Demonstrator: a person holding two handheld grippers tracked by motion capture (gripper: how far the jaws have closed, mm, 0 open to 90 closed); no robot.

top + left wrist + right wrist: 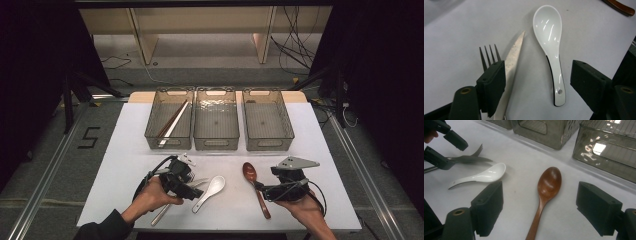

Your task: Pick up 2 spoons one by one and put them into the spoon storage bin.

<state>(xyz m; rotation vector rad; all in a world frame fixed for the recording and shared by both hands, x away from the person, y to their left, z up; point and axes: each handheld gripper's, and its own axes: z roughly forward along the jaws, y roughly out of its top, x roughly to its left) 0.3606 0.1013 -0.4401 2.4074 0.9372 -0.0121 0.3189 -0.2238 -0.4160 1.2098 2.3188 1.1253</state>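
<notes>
3 bins: a row of smoky plastic bins at the far side of the white table (310, 150).
Left bin (170, 120): holds chopsticks (172, 122) lying slantwise, 1 end against the near wall.
Middle bin (216, 120): stands just beside the left one.
Right bin (267, 120): stands just beside the middle one.
Left gripper (192, 187): held low over the table by the person's left hand (150, 197); jaws spread wide, nothing between them pinched. In the left gripper view (537, 82) the white spoon's handle lies in the gap, touching neither jaw.
Fork (489, 55): tines stick out from behind the left jaw in the left gripper view; flat on the table.
Knife (514, 53): pale blade just beside the fork, point toward the white spoon's bowl.
White spoon (211, 191): ceramic, bowl up, flat on the table between the 2 grippers, just right of the knife.
Wooden spoon (255, 187): dark red-brown, bowl toward the bins, handle toward the person; near the white spoon but apart.
Right gripper (270, 189): in the right hand (300, 205), jaws spread. In the right gripper view (539, 207) the wooden spoon's handle runs up the middle of the gap, untouched.
</notes>
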